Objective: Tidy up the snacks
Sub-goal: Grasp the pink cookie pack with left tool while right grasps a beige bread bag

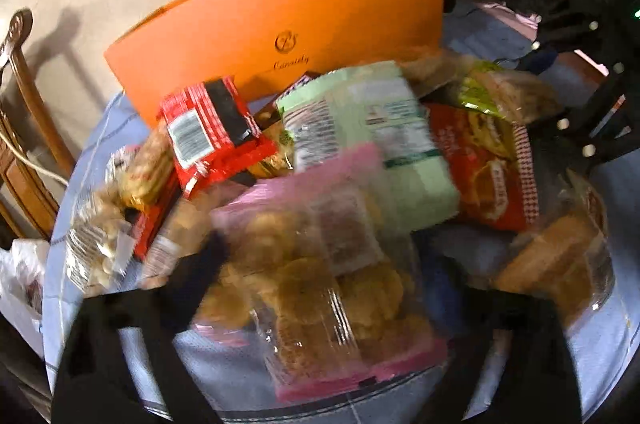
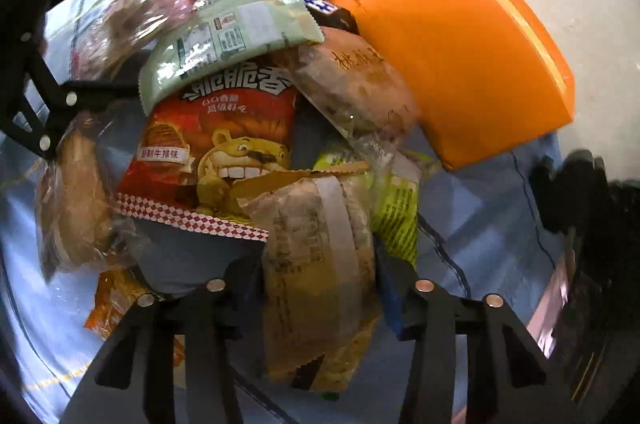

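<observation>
Snacks lie heaped on the blue tablecloth (image 1: 600,352), in front of the orange box (image 1: 304,23). Your left gripper (image 1: 332,288) straddles the pink-edged clear bag of round cookies (image 1: 320,272); the picture is blurred, so you cannot tell whether its fingers press the bag. Your right gripper (image 2: 320,284) has its jaws clamped on the tan cake packet with a white strip (image 2: 316,264), one finger against each side. Behind that packet lies the red chip bag with a cartoon animal (image 2: 224,143), overlapped by the pale green packet (image 2: 228,39). A red-and-black wrapper (image 1: 212,127) sits near the box.
</observation>
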`<state>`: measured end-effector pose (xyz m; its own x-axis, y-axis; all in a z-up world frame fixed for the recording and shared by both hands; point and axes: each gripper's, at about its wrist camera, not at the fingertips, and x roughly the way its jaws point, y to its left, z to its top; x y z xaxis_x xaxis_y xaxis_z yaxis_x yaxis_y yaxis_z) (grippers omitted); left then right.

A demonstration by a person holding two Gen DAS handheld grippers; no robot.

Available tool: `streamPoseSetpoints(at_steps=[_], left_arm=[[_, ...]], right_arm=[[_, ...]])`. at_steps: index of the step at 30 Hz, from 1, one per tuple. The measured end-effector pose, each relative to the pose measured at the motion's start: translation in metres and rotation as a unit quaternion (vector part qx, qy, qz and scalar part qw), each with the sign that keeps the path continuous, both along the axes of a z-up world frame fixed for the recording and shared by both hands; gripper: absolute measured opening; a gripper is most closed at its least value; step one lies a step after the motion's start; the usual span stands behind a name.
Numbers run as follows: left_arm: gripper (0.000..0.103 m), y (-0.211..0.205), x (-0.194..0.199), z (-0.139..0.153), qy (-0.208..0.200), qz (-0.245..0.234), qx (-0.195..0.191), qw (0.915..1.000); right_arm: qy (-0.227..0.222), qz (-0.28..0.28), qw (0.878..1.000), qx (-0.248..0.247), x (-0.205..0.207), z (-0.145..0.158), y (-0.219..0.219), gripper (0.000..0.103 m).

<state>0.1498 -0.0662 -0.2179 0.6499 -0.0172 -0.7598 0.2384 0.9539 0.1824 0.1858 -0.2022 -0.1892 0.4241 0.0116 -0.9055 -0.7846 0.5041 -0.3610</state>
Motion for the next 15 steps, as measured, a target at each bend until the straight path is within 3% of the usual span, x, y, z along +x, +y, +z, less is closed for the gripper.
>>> streamPoseSetpoints(at_steps=[2,3,6,10,15], left_arm=[[0.049,0.0,-0.006,0.006,-0.012,-0.006,0.001,0.9999],[0.047,0.001,-0.006,0.008,-0.007,-0.01,-0.011,0.9999],[0.045,0.009,-0.015,0.017,-0.018,-0.007,-0.037,0.9991],[0.044,0.017,-0.028,0.037,-0.046,-0.013,-0.059,0.9971],[0.045,0.034,-0.042,0.071,-0.084,0.007,-0.08,0.9932]], right_arm=[[-0.006,-0.013,1.0,-0.01,-0.003,0.001,0.01,0.044],[-0.005,-0.021,1.0,-0.015,-0.004,0.003,0.014,0.041],[0.004,-0.038,0.999,-0.018,-0.014,0.012,0.021,0.036],[-0.02,-0.055,0.998,-0.02,-0.031,0.032,0.033,0.035],[-0.08,-0.115,0.988,0.065,-0.065,0.089,0.046,0.035]])
